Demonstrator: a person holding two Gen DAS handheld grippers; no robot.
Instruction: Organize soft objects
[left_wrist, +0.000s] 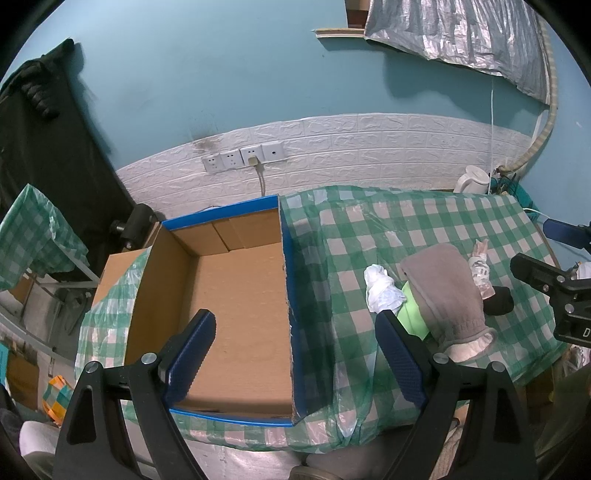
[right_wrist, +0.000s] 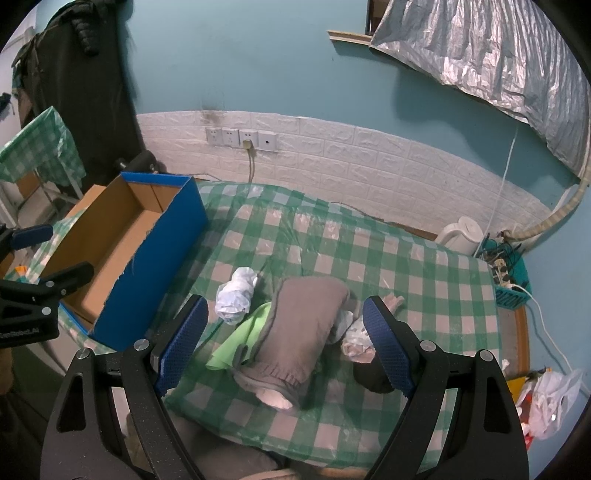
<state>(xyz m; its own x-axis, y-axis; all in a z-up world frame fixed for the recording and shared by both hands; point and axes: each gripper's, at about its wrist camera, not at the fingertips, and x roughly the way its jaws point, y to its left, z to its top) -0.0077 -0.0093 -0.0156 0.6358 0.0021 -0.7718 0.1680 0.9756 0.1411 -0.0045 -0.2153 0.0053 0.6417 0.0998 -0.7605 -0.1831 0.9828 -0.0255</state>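
Note:
An open cardboard box (left_wrist: 236, 314) with blue outer walls stands on the left of the table; it looks empty and also shows in the right wrist view (right_wrist: 122, 236). A pile of soft things lies to its right: a grey knitted garment (right_wrist: 299, 332), a light green cloth (right_wrist: 243, 339), a white crumpled bundle (right_wrist: 236, 291), a patterned white sock (right_wrist: 354, 332) and a dark item (right_wrist: 373, 376). My left gripper (left_wrist: 295, 358) is open, spanning the box's right wall. My right gripper (right_wrist: 284, 339) is open above the pile.
A green checked plastic cloth (right_wrist: 369, 251) covers the table. A white kettle (right_wrist: 461, 230) and a teal basket with a power strip (right_wrist: 506, 277) stand at the far right. Wall sockets (right_wrist: 240, 138) are behind. A white plastic bag (right_wrist: 550, 398) lies at the right.

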